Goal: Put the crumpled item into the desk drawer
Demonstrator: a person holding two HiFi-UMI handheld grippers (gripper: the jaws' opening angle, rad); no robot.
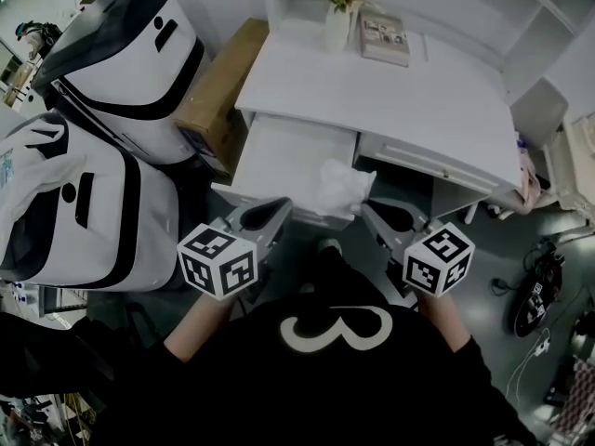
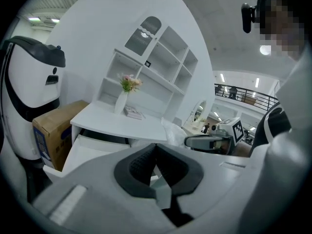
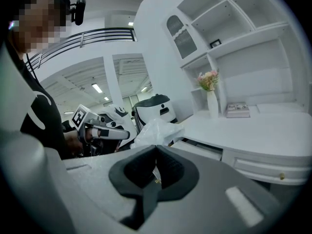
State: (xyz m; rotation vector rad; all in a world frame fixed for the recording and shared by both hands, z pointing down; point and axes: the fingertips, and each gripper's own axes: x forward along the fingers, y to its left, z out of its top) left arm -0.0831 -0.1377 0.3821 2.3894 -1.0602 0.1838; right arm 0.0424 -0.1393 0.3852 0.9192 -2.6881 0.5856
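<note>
A crumpled white plastic bag [image 1: 344, 186] hangs at the right front corner of the open desk drawer [image 1: 288, 156], partly over its front rim. My right gripper [image 1: 370, 210] is shut with its tips on the bag's right edge. In the right gripper view the bag [image 3: 156, 129] bulges just beyond the closed jaws [image 3: 156, 150], with a thin white bit pinched between the pads. My left gripper [image 1: 277, 210] is shut and holds nothing, just in front of the drawer's front edge. The left gripper view shows the bag [image 2: 173, 130] to the right of the drawer [image 2: 92, 147].
On the white desk top [image 1: 409, 100] stand a vase of flowers [image 1: 339, 12] and a book [image 1: 384, 37]. A closed drawer [image 1: 437, 161] is to the right. A cardboard box [image 1: 218, 91] and two white-and-black machines [image 1: 130, 54] [image 1: 74, 203] crowd the left side.
</note>
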